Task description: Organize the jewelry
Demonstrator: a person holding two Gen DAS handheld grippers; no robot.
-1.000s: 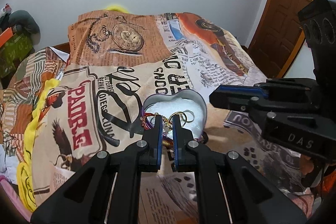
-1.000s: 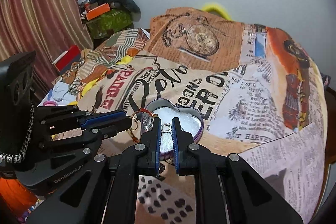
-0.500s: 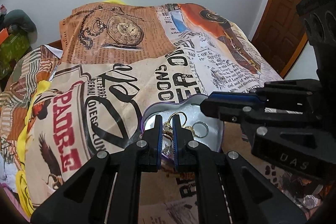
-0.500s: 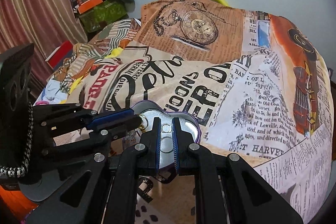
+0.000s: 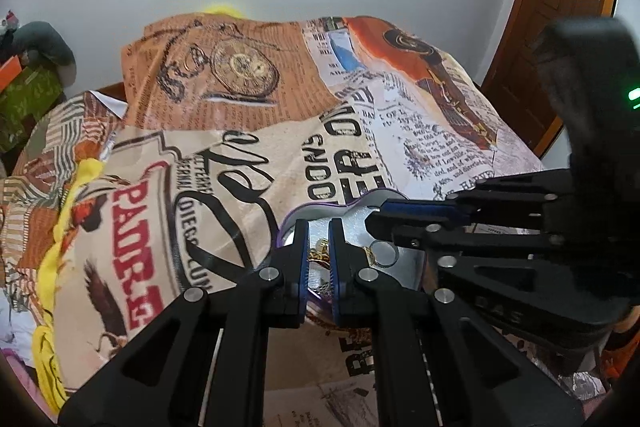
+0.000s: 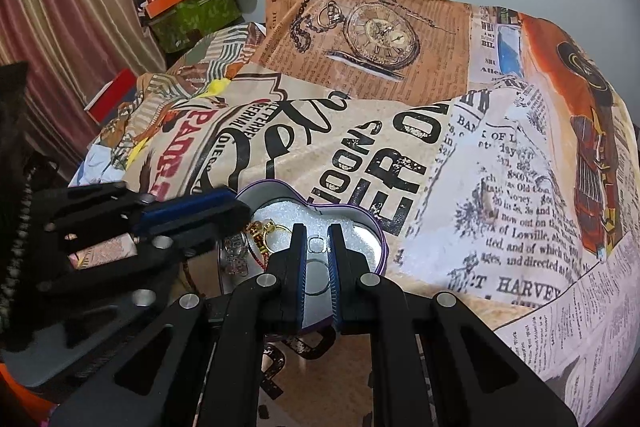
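Both grippers crowd the tin; the left gripper blocks its left side, bedspread beyond lies open.

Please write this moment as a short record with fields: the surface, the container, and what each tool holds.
surface: printed bedspread
container: heart-shaped tin, open, white lining
left tool: shut on gold bracelet, over the tin
right tool: shut on silver ring, over the tin
also in tin: a loose ring
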